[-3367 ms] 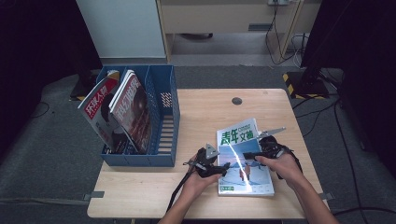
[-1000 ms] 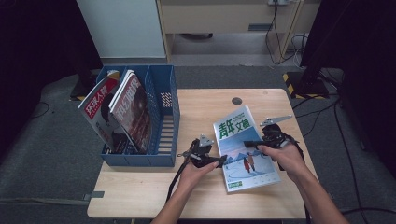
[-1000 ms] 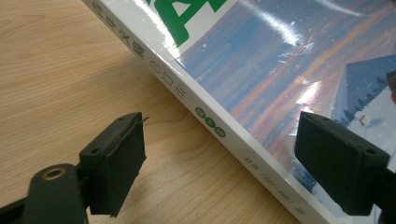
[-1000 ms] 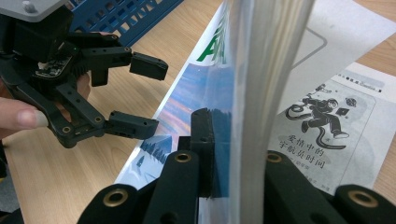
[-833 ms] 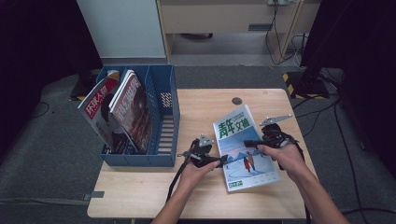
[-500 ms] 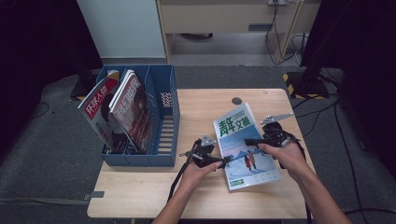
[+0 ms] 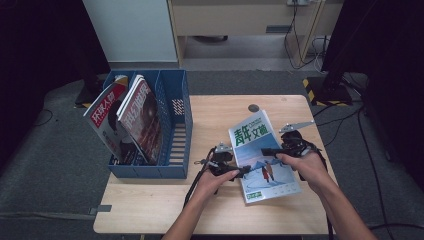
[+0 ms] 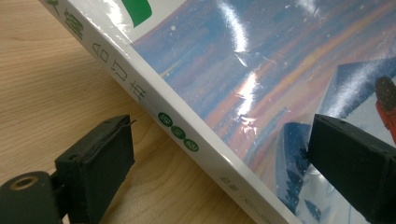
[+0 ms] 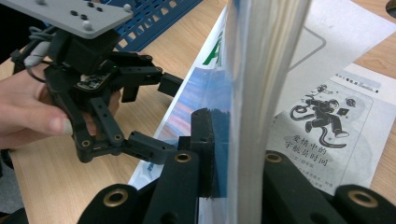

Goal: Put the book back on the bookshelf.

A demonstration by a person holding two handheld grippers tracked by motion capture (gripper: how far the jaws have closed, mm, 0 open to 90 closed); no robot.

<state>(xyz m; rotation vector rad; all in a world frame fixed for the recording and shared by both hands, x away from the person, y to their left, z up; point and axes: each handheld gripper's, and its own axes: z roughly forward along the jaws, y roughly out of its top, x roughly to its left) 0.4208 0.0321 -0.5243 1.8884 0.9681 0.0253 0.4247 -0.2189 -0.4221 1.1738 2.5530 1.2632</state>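
Observation:
A magazine (image 7: 262, 157) with a blue snowy cover and green characters sits at the right of the wooden table (image 7: 150, 210), its right edge lifted. My right gripper (image 7: 270, 151) is shut on that raised page edge (image 9: 252, 93), one jaw on the cover, the other behind it (image 9: 243, 177). At the left edge my left gripper (image 7: 235, 170) is open. Its jaws straddle the white spine (image 8: 182, 140), one over bare wood, one over the cover (image 8: 219, 163). The right gripper view also has the left gripper (image 9: 159, 116) with a hand on it.
A blue file rack (image 7: 172, 125) stands at the table's left, holding two upright magazines (image 7: 142, 117). A small dark disc (image 7: 253, 108) lies near the far edge. A white printed page (image 9: 327, 116) lies flat beneath the raised magazine. Dark floor surrounds the table.
The magazine, flat 3.4 s ago, has been tipped up along its right edge and turned slightly by the right gripper. The left gripper stays at the spine.

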